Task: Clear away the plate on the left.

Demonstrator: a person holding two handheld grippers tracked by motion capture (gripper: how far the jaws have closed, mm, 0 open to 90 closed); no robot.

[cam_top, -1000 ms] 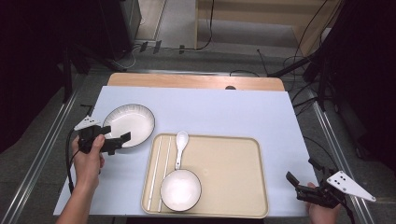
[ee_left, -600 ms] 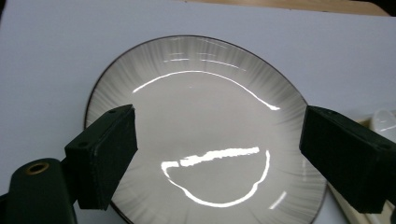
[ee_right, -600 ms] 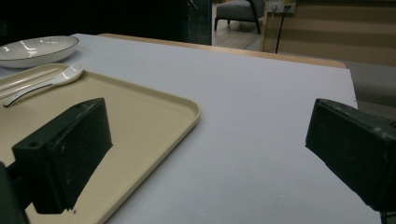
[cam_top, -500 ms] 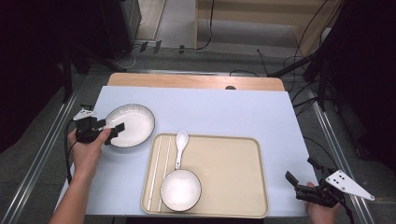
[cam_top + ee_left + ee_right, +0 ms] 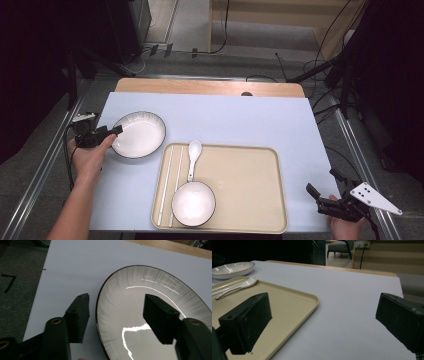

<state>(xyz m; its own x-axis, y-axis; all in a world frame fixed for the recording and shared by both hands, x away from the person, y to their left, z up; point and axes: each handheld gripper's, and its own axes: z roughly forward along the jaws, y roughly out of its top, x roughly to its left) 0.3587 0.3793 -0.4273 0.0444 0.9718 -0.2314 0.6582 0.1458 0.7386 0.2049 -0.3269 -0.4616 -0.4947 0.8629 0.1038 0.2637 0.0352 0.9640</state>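
A large white plate (image 5: 139, 134) with a dark rim lies on the left of the pale blue table top. My left gripper (image 5: 112, 131) is at its left edge. In the left gripper view, the gripper (image 5: 117, 305) straddles the rim of the plate (image 5: 155, 322): one jaw outside, one over the inside, with gaps on both sides. Its jaws have just been closing, with the rim between them and not pinched. My right gripper (image 5: 322, 182) rests open near the front right corner; the right gripper view shows it (image 5: 324, 312) with nothing between its jaws.
A beige tray (image 5: 250, 170) sits front centre, holding a white spoon (image 5: 192, 157), a pair of chopsticks (image 5: 170, 182) and a small white bowl (image 5: 193, 203). The right gripper view shows the tray corner (image 5: 287, 305) just left of its jaws. A wooden strip (image 5: 210, 87) runs along the far edge.
My left gripper has slid away from the person along the plate's left edge and its jaws have narrowed around the rim. The right gripper has stayed put.
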